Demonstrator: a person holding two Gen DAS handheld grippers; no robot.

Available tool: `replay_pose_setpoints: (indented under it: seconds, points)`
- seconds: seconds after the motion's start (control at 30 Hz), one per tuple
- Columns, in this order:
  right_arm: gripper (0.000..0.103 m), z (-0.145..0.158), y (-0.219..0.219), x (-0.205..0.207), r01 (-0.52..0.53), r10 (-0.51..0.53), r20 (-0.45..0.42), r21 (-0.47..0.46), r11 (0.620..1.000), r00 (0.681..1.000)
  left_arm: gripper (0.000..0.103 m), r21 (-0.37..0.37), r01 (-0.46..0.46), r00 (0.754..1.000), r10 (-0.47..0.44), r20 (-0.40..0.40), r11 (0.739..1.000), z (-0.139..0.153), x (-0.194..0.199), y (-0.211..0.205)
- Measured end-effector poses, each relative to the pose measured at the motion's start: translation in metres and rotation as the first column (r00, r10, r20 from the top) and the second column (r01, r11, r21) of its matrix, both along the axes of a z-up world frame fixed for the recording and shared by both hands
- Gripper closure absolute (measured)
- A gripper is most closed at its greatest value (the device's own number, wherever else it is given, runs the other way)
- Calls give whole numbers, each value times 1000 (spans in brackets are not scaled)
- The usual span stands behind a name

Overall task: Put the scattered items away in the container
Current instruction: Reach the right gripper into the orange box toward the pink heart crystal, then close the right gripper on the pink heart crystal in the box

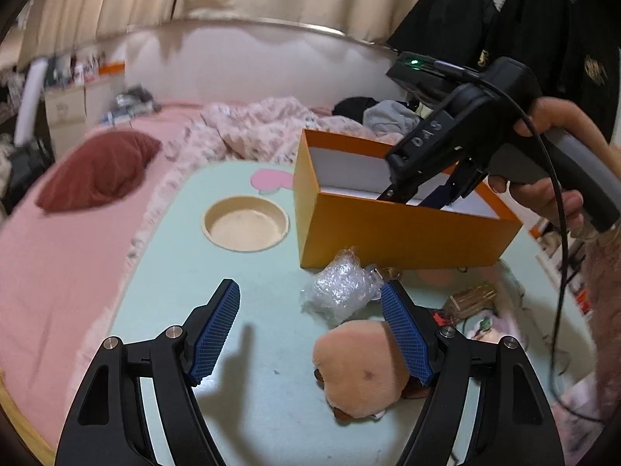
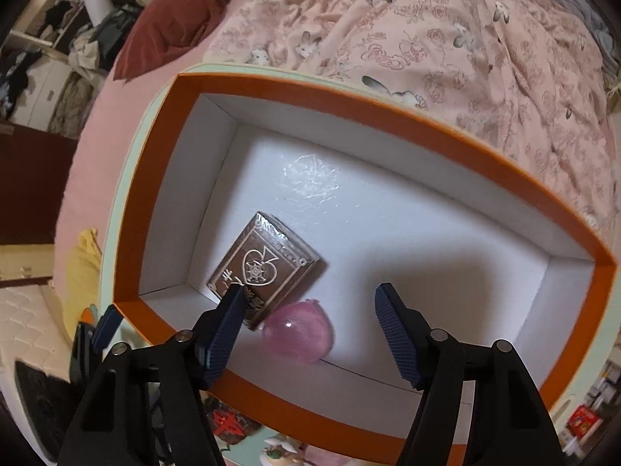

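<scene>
Left tool (image 1: 310, 330) spread wide, empty; tan round plush toy (image 1: 361, 369) touching its right finger, nearest. Right tool (image 2: 310, 303) spread, empty, inside orange rectangular cardboard box (image 2: 388, 116).

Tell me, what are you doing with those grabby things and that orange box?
A person is tidying bits off a green table into the orange box. The right gripper is open over the box, where a silver card pack and a pink ball already lie. The left gripper is open above the table, near a tan plush toy and a crinkly plastic bag that are not yet in the box.
</scene>
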State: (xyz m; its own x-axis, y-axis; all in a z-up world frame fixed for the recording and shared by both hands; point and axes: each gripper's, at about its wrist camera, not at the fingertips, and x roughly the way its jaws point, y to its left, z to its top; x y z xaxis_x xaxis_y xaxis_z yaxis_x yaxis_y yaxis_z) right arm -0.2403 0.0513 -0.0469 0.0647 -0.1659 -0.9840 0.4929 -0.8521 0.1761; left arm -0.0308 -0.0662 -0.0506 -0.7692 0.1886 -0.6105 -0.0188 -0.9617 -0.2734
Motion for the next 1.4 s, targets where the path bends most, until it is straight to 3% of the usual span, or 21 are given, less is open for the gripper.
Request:
replay_pose_setpoints:
  seconds: [0.13, 0.2, 0.33, 0.53, 0.63, 0.9, 1.07, 1.4]
  points:
    - [34, 0, -4, -4, -43, 43, 42, 16, 999, 998, 27, 143, 27, 997, -37, 68, 989, 3, -14, -18]
    - [34, 0, -6, -5, -66, 65, 60, 19, 998, 996, 27, 161, 24, 997, -36, 72, 987, 12, -20, -24]
    - [34, -1, -9, -4, -102, 101, 88, 7, 995, 991, 27, 84, -2, 1000, 1, 15, 996, 51, -33, -35]
    - [36, -5, -2, -2, -144, 145, 149, -18, 989, 978, 27, 33, 48, 998, -47, -50, 998, 95, -59, -41]
    - [47, -7, 1, -2, -167, 162, 153, 21, 986, 975, 27, 16, 82, 995, -81, -59, 997, 107, -75, -42]
    - [50, -12, -4, 2, -234, 225, 159, 44, 971, 961, 27, 10, 155, 988, -154, -17, 988, 108, -122, -39]
    - [69, -4, -11, 11, -295, 289, 71, 98, 950, 955, 27, 14, 173, 985, -173, 21, 985, 100, -145, -41]
    - [66, 5, -6, 17, -211, 206, 75, 60, 976, 976, 27, 13, 232, 973, -232, 14, 973, 106, -161, -43]
